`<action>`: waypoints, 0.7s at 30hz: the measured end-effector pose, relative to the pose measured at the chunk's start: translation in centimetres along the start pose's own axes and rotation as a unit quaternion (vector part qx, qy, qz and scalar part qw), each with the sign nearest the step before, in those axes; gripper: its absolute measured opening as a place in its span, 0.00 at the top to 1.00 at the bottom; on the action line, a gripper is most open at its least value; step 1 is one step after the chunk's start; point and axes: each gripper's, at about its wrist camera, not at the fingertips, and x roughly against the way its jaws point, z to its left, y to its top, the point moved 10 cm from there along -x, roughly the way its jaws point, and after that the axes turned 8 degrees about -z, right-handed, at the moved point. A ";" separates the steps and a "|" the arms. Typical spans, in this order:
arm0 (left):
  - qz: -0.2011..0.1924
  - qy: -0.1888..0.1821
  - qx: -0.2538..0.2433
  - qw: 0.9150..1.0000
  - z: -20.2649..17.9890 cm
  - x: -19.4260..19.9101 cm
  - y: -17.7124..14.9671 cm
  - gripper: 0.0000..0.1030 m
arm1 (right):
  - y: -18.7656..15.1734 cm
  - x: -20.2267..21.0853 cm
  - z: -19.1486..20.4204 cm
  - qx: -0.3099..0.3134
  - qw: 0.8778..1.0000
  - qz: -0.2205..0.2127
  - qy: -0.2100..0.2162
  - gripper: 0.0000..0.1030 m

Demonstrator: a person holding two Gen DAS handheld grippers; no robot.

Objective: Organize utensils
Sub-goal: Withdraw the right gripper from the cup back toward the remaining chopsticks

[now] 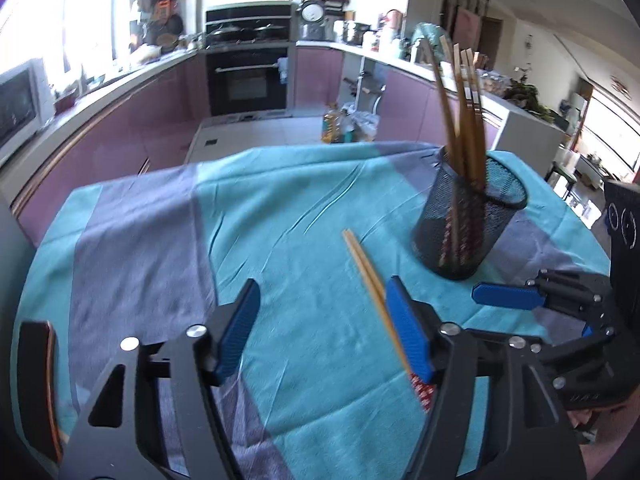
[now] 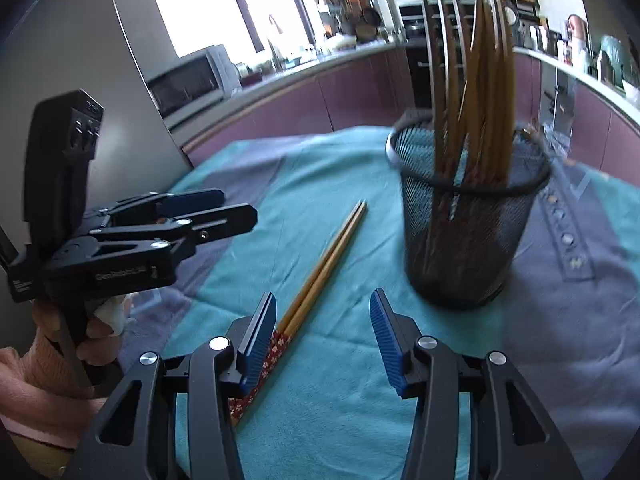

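Observation:
A pair of wooden chopsticks (image 1: 370, 276) with red patterned ends lies flat on the teal and purple tablecloth (image 1: 280, 208). It also shows in the right wrist view (image 2: 320, 276). A black mesh holder (image 1: 466, 216) stands upright with several chopsticks in it; it also shows in the right wrist view (image 2: 468, 220). My left gripper (image 1: 322, 330) is open and empty, its right finger beside the lying pair. My right gripper (image 2: 322, 346) is open and empty, the pair next to its left finger. The right gripper also shows in the left wrist view (image 1: 520, 298); the left gripper also shows in the right wrist view (image 2: 224, 210).
A dark object (image 1: 36, 384) lies at the table's left edge. Purple kitchen cabinets (image 1: 120, 128), an oven (image 1: 248, 76) and a microwave (image 2: 188, 80) stand beyond the table. Bags (image 1: 348, 122) sit on the floor behind the far edge.

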 end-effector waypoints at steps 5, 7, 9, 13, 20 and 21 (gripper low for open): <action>0.008 0.019 0.005 1.000 1.0 -0.4 -1.2 0.35 | -0.6 -1.6 0.9 0.018 1.000 0.015 -0.014 0.55; 0.010 0.019 0.005 1.000 1.2 -0.5 -1.5 0.35 | -0.7 -1.8 1.3 0.029 0.999 0.016 -0.022 0.55; 0.012 0.017 0.008 1.000 1.2 -0.5 -1.6 0.35 | -1.0 -1.8 1.4 0.034 0.999 0.018 -0.029 0.55; 0.012 0.014 0.006 1.000 1.1 -0.5 -1.8 0.35 | -1.0 -2.2 1.4 0.040 0.998 0.022 -0.042 0.55; 0.016 0.010 0.005 1.000 0.8 -0.9 -2.2 0.35 | -1.4 -2.0 0.9 0.034 0.998 0.026 -0.050 0.56; 0.017 0.010 0.005 1.000 0.8 -1.0 -2.2 0.35 | -1.4 -2.0 0.9 0.035 0.998 0.026 -0.051 0.56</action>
